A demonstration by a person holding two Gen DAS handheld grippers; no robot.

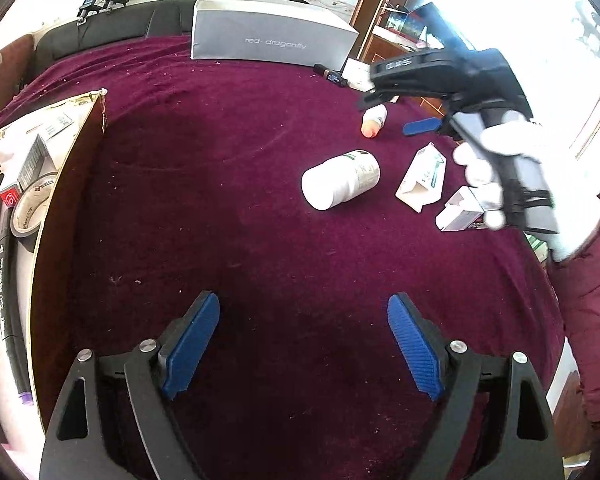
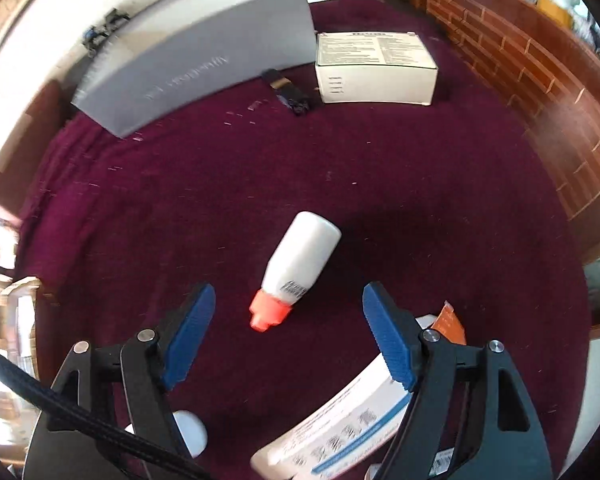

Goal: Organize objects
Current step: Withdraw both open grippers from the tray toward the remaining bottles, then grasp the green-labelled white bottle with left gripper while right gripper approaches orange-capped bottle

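The left gripper (image 1: 304,344) stands spread wide at the bottom of the left wrist view, its blue pads (image 1: 192,346) over bare maroon cloth (image 1: 228,184) with nothing between them. The right gripper (image 2: 288,334) is likewise released in its own view; a small white bottle with an orange cap (image 2: 296,268) lies on its side just ahead of the gap, cap toward the pads, untouched. Right of centre in the left view lies a white pill jar (image 1: 340,179), with two small opened cartons (image 1: 420,178) to its right beside a white-gloved hand (image 1: 508,184). At the left edge, an open box (image 1: 66,184) holds tape rolls and packets. A grey box (image 1: 272,32) stands at the top.
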